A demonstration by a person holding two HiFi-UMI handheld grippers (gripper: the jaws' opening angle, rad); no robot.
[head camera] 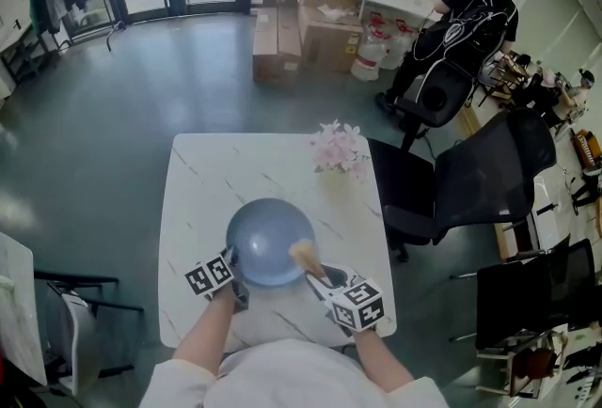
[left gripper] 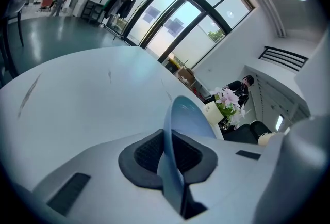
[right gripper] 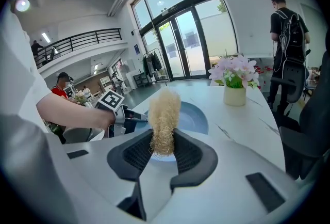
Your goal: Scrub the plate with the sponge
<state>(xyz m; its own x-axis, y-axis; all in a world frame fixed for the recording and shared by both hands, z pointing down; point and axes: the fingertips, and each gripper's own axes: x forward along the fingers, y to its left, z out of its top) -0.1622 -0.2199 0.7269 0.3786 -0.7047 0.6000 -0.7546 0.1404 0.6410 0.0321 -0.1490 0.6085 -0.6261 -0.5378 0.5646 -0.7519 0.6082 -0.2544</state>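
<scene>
A blue-grey plate (head camera: pixel 266 241) lies over the near middle of the white marble table (head camera: pixel 207 180). My left gripper (head camera: pixel 233 276) is shut on the plate's near left rim; in the left gripper view the plate's edge (left gripper: pixel 178 130) runs upright between the dark pads. My right gripper (head camera: pixel 315 274) is shut on a tan fibrous sponge (head camera: pixel 306 255), which rests over the plate's right side. In the right gripper view the sponge (right gripper: pixel 164 118) stands up between the pads in front of the plate (right gripper: pixel 193 117), with the left gripper (right gripper: pixel 130 114) beyond it.
A white pot of pink flowers (head camera: pixel 337 150) stands at the table's far right. Black office chairs (head camera: pixel 470 185) crowd the right side. Cardboard boxes (head camera: pixel 301 30) sit on the floor beyond, and a person in black (head camera: pixel 466 16) stands at the back right.
</scene>
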